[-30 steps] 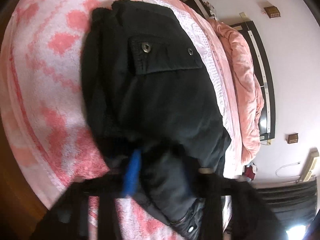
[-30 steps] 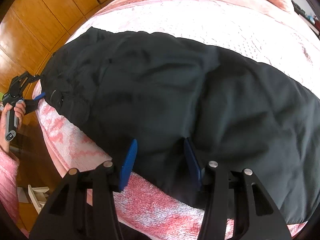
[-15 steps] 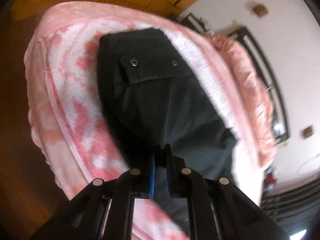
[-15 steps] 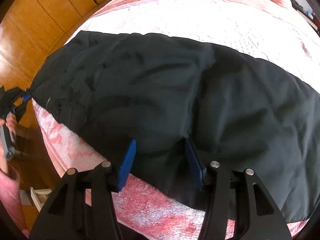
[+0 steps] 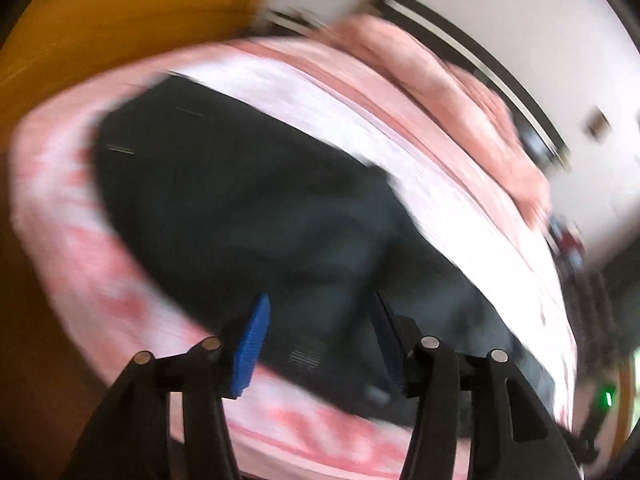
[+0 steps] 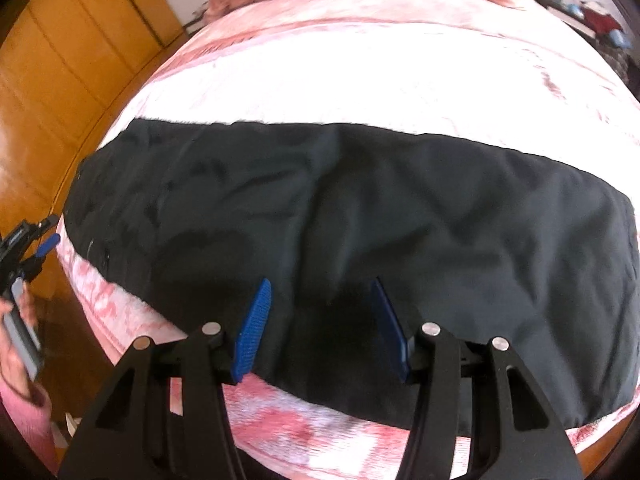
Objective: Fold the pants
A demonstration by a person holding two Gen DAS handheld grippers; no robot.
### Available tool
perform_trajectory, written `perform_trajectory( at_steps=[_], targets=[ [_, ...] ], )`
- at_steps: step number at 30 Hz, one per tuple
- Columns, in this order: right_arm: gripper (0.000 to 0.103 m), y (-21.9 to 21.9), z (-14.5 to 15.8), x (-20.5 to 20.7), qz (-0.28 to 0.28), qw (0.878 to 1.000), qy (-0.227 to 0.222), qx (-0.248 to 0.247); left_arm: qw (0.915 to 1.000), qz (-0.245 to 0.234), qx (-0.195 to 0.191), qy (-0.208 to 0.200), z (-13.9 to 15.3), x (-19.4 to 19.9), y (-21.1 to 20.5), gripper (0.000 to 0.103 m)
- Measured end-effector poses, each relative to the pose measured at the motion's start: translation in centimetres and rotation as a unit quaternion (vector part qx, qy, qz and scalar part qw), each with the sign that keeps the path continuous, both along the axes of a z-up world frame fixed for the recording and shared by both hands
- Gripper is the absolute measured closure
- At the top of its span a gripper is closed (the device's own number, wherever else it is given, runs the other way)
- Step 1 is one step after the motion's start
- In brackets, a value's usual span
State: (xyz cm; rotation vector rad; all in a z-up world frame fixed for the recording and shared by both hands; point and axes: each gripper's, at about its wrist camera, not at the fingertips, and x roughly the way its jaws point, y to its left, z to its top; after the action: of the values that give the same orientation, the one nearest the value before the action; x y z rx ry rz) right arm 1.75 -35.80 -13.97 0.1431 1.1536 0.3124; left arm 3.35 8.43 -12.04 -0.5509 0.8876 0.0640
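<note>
Plainly, the left tongs (image 5: 320,344) had just been opening and gaped empty above the pants (image 6: 340,216); the right tongs (image 6: 320,320) gaped over their near edge; the pants lay flat across the bed (image 6: 360,72).

We see the left wrist view smeared by motion; the long black fabric pants (image 6: 360,208) run past the right wrist view's right edge.

No readable text, label or number anywhere.

A home bedroom: pink-blanketed bed (image 6: 360,72), wooden wardrobe (image 6: 60,64), white wall (image 5: 540,32).
</note>
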Motion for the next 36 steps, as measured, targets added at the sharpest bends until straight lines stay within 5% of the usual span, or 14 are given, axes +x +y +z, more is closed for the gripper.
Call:
perform_trajectory(
  at_steps=[5, 11, 16, 22, 30, 36],
  targets=[
    [0.05, -0.9, -1.4, 0.0, -0.021, 1.0, 0.017, -0.006, 0.9935, -0.104, 0.02, 0.041, -2.6, 2.9, -7.5, 0.036],
    [0.05, -0.6, -2.9, 0.0, -0.007, 0.999, 0.024, -0.025, 0.9783, -0.14, 0.132, 0.076, -4.7, 4.3, -11.3, 0.029],
    [0.049, -5.5, 0.1, -1.7, -0.047, 0.997, 0.012, 0.053, 0.9819, -0.15, 0.102, 0.053, -1.9, 3.7, -13.2, 0.028],
    [0.047, -15.5, 2.2, -6.4, -0.136, 0.981, 0.024, 0.133, 0.9674, -0.231, 0.099, 0.036, -0.6, 4.4, -19.7, 0.027],
    [0.047, -23.0, -1.5, -10.8, -0.237, 0.948, 0.069, 0.201, 0.9535, -0.268, 0.117, 0.071, -3.3, 3.7, -24.5, 0.019],
    [0.047, -25.2, -3.9, -10.5, -0.264, 0.933, 0.07, 0.233, 0.9542, -0.255, 0.122, 0.097, -4.5, 3.7, -23.4, 0.016]
  ],
)
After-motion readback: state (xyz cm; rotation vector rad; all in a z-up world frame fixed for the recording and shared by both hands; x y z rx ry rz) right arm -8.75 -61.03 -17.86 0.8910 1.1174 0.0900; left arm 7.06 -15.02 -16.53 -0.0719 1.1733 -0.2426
